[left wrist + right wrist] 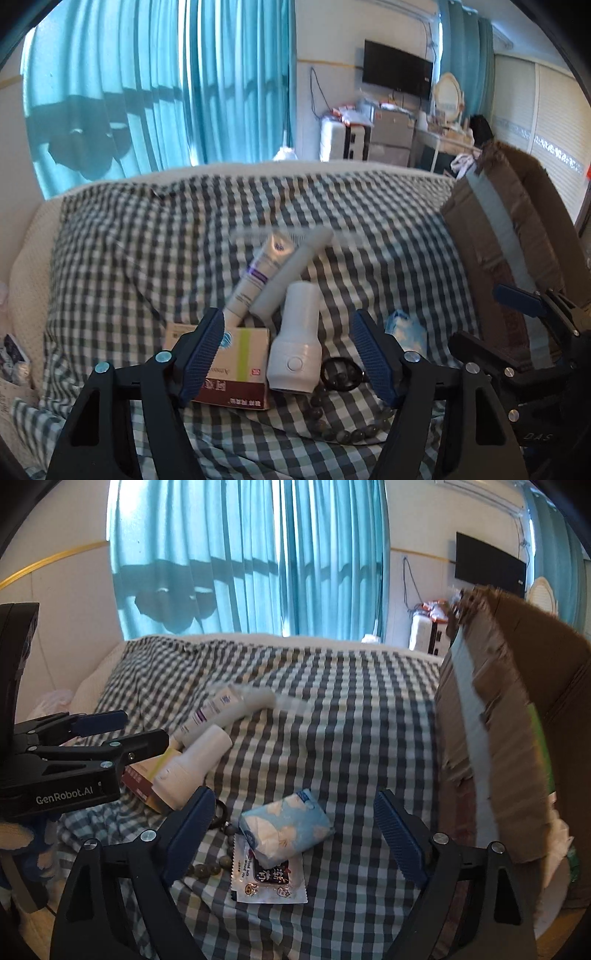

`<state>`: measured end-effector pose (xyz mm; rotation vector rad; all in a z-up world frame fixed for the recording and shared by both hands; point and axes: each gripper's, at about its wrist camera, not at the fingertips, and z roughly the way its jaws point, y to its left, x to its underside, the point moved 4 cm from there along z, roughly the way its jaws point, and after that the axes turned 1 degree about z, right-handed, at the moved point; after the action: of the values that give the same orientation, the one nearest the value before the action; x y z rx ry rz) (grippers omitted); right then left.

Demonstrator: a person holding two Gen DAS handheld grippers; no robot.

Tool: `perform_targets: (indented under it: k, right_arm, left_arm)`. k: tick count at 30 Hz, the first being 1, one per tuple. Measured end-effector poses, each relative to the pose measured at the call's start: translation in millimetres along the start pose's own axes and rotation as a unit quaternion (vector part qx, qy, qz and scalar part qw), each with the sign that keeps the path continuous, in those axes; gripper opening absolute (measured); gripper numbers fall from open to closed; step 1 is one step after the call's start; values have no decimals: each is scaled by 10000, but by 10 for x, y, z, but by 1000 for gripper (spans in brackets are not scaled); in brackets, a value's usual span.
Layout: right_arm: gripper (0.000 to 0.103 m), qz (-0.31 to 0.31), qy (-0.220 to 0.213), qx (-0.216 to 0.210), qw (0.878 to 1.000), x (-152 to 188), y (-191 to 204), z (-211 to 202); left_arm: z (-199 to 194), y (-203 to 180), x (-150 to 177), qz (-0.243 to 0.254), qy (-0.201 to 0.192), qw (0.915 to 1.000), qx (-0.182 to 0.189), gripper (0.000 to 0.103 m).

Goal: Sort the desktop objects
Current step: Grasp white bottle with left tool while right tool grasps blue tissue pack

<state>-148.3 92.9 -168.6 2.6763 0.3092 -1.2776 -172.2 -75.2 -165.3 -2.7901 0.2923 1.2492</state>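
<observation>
My left gripper (291,354) is open above a pile on the checked cloth: a white handheld device (295,343), a brown and green medicine box (236,369), a white tube (258,273), a white cylinder (291,273), a black ring (340,373) and a bead bracelet (343,424). My right gripper (295,834) is open over a blue tissue pack (288,827) and a white wet-wipe sachet (269,878). The left gripper also shows in the right wrist view (110,734), over the device (192,764).
A brown cardboard box (517,738) stands open at the right, also seen in the left wrist view (509,258). The checked cloth (351,720) covers a bed. Teal curtains and a wall TV are behind.
</observation>
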Motion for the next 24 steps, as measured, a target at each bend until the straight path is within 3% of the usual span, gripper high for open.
perform_targets:
  k: [9, 16, 18, 20, 24]
  right_arm:
    - [88, -45, 532, -181, 9984, 217, 13, 396]
    - [88, 70, 817, -295, 9962, 347, 0, 647]
    - [88, 94, 857, -322, 9958, 374, -7, 697]
    - [88, 151, 857, -351, 9956, 379, -30, 753]
    - [88, 292, 876, -488, 9945, 414, -70, 837]
  left_arm:
    - [399, -67, 210, -12, 665, 9971, 377, 50]
    - [649, -36, 259, -184, 966, 9940, 470, 49]
    - [706, -98, 250, -54, 965, 9943, 444, 50]
    - [844, -164, 318, 1, 1212, 9911, 552, 50]
    - [987, -220, 376, 89, 1309, 9906, 397, 45]
